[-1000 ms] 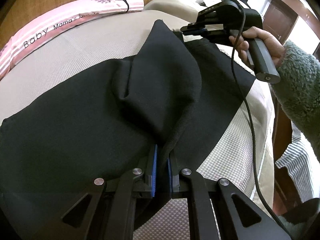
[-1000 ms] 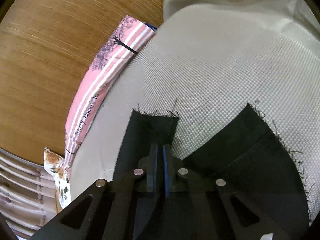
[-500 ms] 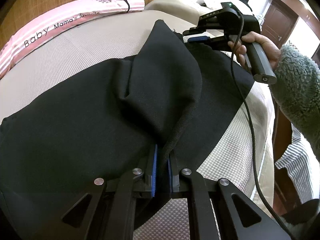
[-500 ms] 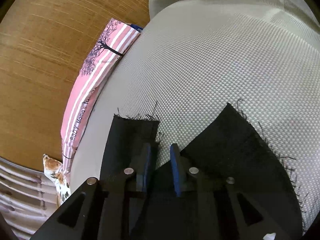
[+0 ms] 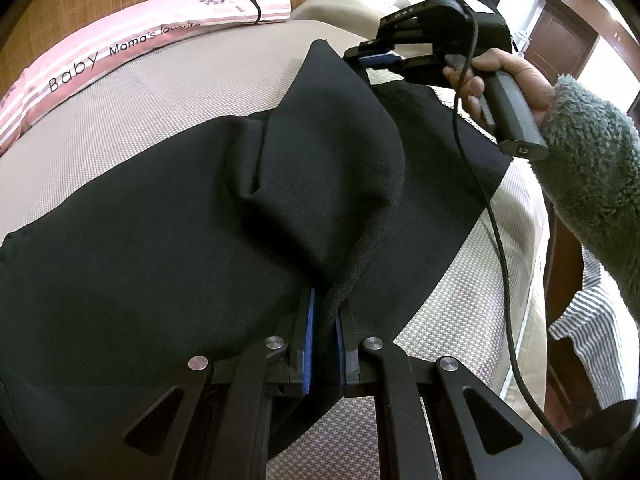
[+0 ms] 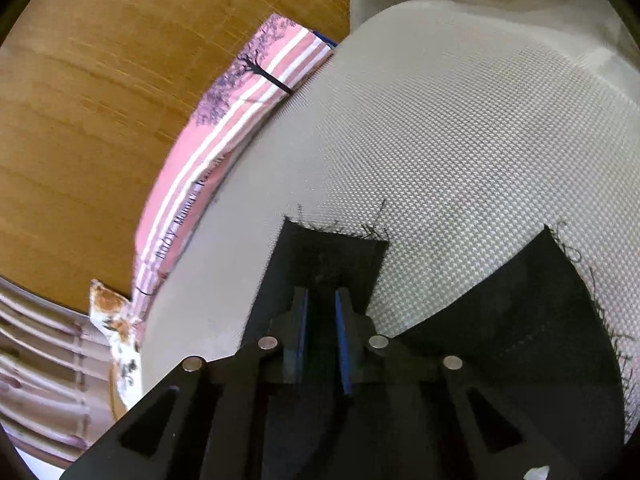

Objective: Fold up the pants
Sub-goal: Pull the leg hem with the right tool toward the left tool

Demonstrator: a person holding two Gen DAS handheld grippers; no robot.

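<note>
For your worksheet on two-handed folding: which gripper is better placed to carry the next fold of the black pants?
Left. The left gripper is shut on the pants at a thick seam edge, while the right gripper hangs open above a frayed hem.

Pink striped pillow (image 5: 132,44), at 11 o'clock in left wrist view: black print reads "Baby Mama's favorite", last word partly cut off. Right wrist view: same print blurred.
</note>
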